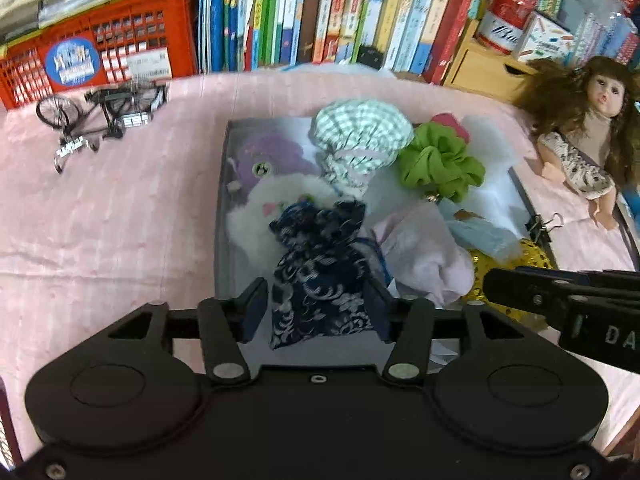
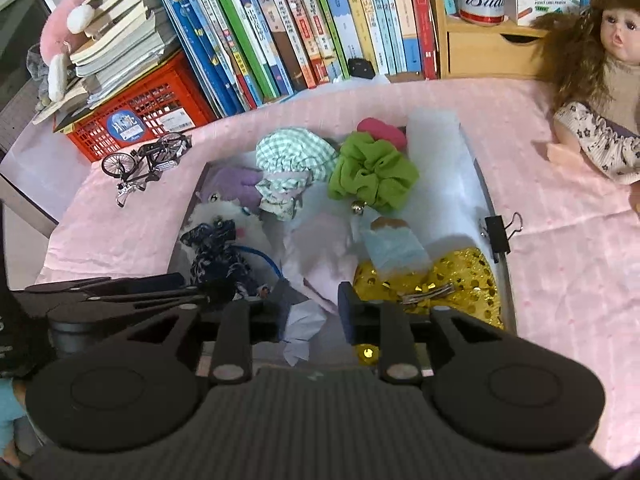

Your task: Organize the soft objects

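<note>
I find the left gripper (image 1: 316,306) over the near end of the tray (image 1: 222,184), jaws parted, with the navy brocade pouch (image 1: 320,276) standing between them; a gap shows at the left pad, so it is not clamped. My right gripper (image 2: 310,312) has jaws apart over a crumpled white paper (image 2: 300,332), gripping nothing. The tray sits on the pink-covered counter (image 1: 120,208) and holds a green scrunchie (image 2: 370,176), a gingham pouch (image 2: 294,156) and gold sequin fabric (image 2: 460,276).
</note>
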`<state>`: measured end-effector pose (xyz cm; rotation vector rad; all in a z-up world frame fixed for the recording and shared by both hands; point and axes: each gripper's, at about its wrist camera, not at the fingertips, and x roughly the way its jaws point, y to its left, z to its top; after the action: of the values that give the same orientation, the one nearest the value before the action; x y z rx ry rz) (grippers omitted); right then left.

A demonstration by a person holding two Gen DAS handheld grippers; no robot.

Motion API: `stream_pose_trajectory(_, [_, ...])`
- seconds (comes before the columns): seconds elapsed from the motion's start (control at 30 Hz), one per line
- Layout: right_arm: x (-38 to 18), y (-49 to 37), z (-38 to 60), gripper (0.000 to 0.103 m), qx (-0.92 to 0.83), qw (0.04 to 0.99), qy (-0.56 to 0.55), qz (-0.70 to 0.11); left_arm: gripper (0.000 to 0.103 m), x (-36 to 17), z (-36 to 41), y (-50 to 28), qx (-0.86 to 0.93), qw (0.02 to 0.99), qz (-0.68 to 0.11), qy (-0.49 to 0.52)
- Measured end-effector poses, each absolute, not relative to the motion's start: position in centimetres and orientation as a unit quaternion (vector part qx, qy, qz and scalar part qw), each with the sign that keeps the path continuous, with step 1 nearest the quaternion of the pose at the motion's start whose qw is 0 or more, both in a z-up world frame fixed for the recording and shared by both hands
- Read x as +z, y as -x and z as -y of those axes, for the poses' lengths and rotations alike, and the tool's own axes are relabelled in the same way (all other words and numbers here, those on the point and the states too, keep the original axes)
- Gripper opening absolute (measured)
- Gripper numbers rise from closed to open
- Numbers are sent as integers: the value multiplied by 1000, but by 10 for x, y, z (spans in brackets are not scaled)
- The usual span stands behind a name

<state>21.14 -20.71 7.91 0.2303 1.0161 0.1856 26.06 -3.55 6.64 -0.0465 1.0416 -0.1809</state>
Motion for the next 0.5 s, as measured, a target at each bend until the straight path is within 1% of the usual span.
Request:
stream_pose_trajectory(0.03, [81,-210,207,49,89,865,-108,-481,61,70,35,-257,-88,866,-491,22])
stream_pose_trajectory(0.07, [83,-208,208,51,89,868,-104,-477,66,74,35,-254,-90,869,-485,23])
stream_pose_trajectory(0.17, [91,-199,209,61,88,882,-90,-455,79,86,34,-243,-94,880,-466,21])
stream_pose_trajectory(0.2, [94,-196,210,64,87,886,-85,-446,81,89,34,-239,-95,883,-459,18])
stream_pose_trajectory(0.3, [103,-187,213,71,87,898,-78,-423,82,100,34,-226,-98,893,-439,9])
stream_pose_trajectory(0.5, [113,-167,219,79,85,916,-69,-387,85,116,30,-200,-104,908,-406,15])
